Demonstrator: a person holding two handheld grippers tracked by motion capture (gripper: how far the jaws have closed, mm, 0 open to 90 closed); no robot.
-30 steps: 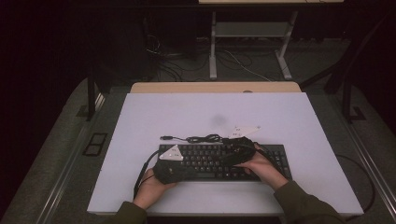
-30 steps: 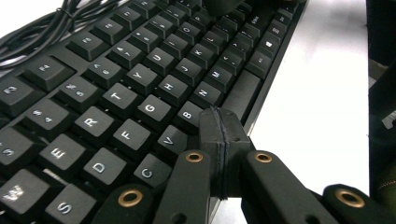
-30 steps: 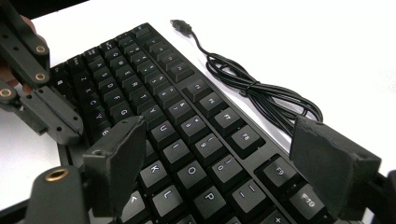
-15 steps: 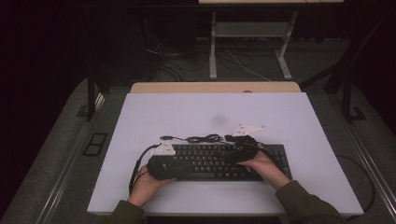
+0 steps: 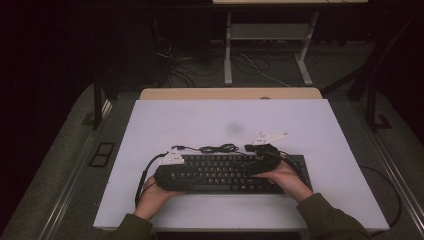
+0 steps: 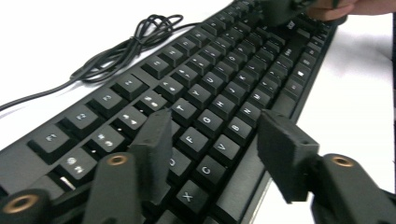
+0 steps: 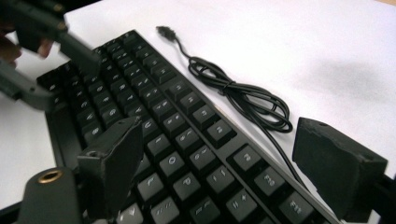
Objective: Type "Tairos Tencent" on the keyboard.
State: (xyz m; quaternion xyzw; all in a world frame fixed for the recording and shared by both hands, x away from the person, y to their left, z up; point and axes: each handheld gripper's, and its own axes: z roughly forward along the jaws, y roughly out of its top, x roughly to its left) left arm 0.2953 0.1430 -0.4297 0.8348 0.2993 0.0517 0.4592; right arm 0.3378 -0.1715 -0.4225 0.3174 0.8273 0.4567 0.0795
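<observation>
Left gripper (image 6: 212,154) jaws just opened over keyboard (image 5: 227,172), nothing clamped.

Hovering at left-end keys, apart; right gripper (image 7: 233,158) wide over right end, gripping nothing. Keyboard flat at table (image 5: 175,125) near edge, cable (image 5: 215,148) behind. Judged released or repositioning.

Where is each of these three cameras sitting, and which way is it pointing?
High view: above the person's side, looking forward and down on the white table; both forearms and hands show.
Left gripper view: rides the left hand-held gripper, looking along the keyboard; its two black jaws show, apart.
Right gripper view: rides the right hand-held gripper, looking across the keys to the coiled cable; jaws apart.
All views share keyboard and cable.
</observation>
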